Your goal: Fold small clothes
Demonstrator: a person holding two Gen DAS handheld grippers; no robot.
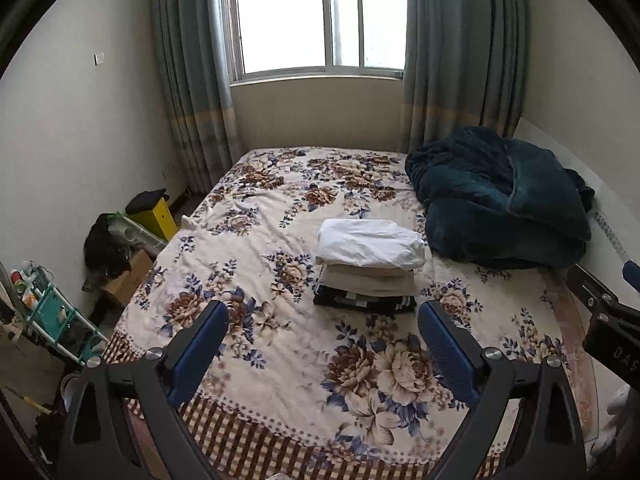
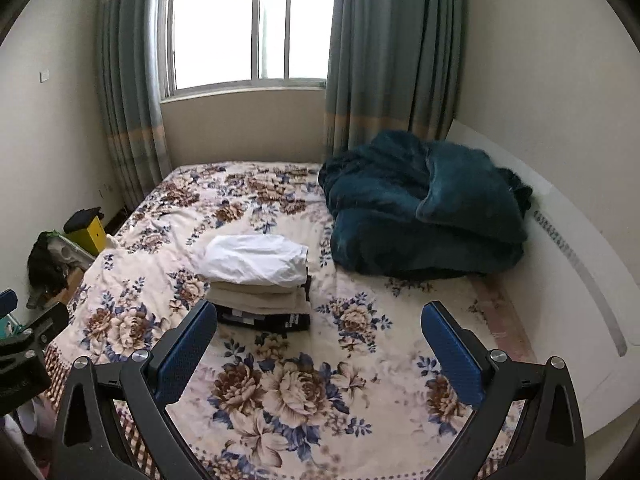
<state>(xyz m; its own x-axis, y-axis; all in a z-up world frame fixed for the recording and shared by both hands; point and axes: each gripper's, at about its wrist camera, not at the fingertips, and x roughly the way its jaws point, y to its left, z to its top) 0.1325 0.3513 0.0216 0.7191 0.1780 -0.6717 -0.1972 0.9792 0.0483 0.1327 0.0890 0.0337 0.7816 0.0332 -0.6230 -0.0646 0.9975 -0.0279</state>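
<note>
1. A bed covered by a floral quilt (image 1: 280,360) fills a small room, seen from near its foot, with a window (image 1: 320,16) and grey-blue curtains (image 1: 188,80) beyond.
2. Near the middle of the bed sits a neat stack of folded clothes (image 1: 368,266): a white piece on top, cream pieces under it, and a dark patterned piece at the bottom, touching the quilt.
3. The left gripper (image 1: 323,332) hovers above the near part of the quilt, its blue-padded jaws spread wide and holding nothing.
4. The right gripper (image 2: 319,334) hovers likewise, jaws wide and empty, with the stack just beyond its left finger.
5. A bundled teal blanket (image 1: 500,208) lies at the bed's far right corner, apart from the stack, probably pushed aside to leave folding space.
6. No loose garment shows on the quilt, so the folding looks finished, or the next piece lies out of view.
7. Boxes and a small shelf (image 1: 52,312) crowd the floor left of the bed.
</note>
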